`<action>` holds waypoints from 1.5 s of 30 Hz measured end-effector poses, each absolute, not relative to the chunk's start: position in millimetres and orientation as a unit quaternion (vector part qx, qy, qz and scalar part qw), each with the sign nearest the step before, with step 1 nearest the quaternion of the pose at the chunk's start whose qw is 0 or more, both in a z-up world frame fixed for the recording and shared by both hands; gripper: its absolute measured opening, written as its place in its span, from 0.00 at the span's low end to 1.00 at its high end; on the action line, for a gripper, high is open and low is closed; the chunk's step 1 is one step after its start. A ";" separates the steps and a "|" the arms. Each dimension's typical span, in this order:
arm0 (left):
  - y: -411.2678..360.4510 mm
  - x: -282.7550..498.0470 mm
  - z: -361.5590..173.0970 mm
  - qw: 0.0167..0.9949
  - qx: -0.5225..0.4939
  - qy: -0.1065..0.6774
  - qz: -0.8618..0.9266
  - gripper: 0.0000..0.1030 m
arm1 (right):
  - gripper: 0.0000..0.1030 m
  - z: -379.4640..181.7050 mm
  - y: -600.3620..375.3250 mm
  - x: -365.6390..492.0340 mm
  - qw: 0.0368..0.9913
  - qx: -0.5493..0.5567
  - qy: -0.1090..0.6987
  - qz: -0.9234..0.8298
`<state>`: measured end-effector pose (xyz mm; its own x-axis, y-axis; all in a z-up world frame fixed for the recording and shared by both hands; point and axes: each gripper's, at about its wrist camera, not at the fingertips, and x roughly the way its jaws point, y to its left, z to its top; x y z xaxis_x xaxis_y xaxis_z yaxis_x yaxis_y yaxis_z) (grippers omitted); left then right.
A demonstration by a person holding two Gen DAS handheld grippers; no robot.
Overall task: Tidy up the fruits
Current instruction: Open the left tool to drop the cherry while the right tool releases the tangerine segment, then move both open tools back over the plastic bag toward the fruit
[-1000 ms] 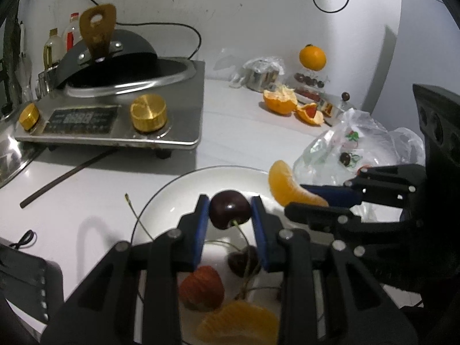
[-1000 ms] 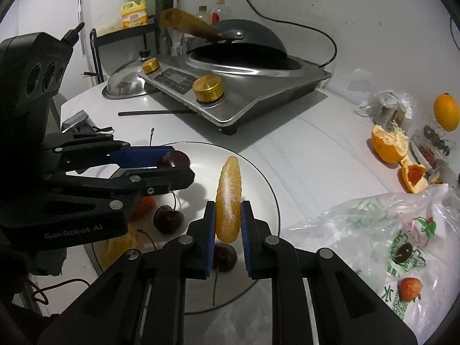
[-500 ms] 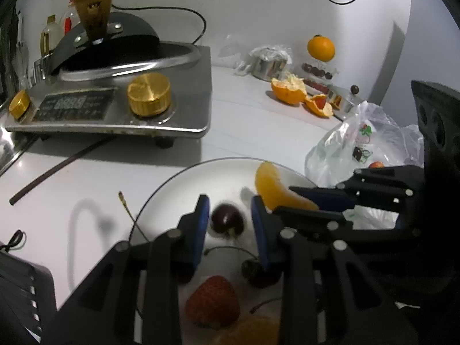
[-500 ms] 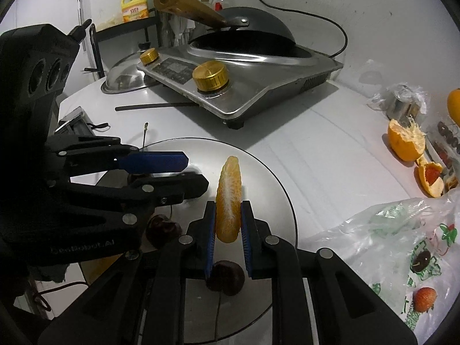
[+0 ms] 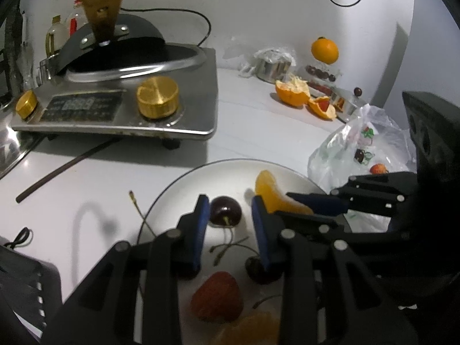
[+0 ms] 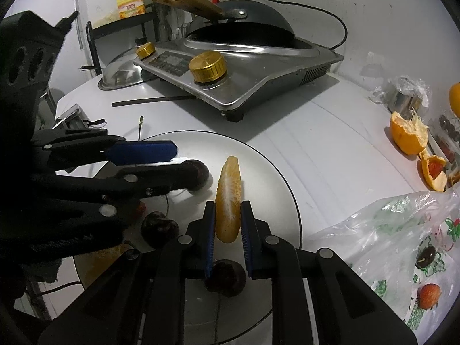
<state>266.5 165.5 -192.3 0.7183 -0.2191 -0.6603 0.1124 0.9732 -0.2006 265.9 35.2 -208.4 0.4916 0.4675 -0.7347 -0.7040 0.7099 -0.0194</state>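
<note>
A white plate holds cherries, a strawberry and an orange segment. My left gripper is open, its fingers either side of a dark cherry that lies on the plate. My right gripper is shut on an orange segment, held just above the plate's right half. More cherries lie on the plate.
An induction cooker with a wok stands at the back left. A dark stick lies before it. A plastic bag with a strawberry and a cherry sits right of the plate. Orange peels and a whole orange lie further back.
My left gripper lowered the cherry onto the plate and opened, letting it go. My right gripper brought the orange segment lower over the plate.
</note>
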 end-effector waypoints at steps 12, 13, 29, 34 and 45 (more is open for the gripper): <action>170.2 255.6 -185.4 0.928 -0.079 0.356 -0.076 0.42 | 0.18 -207.0 34.2 261.4 0.850 -0.159 0.370 0.340; 170.5 254.4 -185.0 0.928 -0.080 0.355 -0.075 0.42 | 0.18 -206.4 33.6 261.1 0.850 -0.159 0.370 0.339; 174.1 231.7 -167.8 0.939 -0.083 0.329 -0.063 0.69 | 0.30 -190.9 24.3 248.2 0.860 -0.152 0.356 0.331; 171.7 221.2 -160.0 0.942 -0.080 0.320 -0.060 0.70 | 0.31 -182.3 18.9 238.4 0.865 -0.150 0.348 0.328; 153.2 198.1 -149.2 0.945 -0.066 0.313 -0.064 0.70 | 0.50 -162.7 -1.9 215.9 0.877 -0.139 0.330 0.319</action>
<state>198.1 153.2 -149.2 0.7962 -0.1623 -0.5829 0.0798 0.9831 -0.1647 215.9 -1.9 -162.7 0.5784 0.4691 -0.6674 -0.6520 0.7576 -0.0325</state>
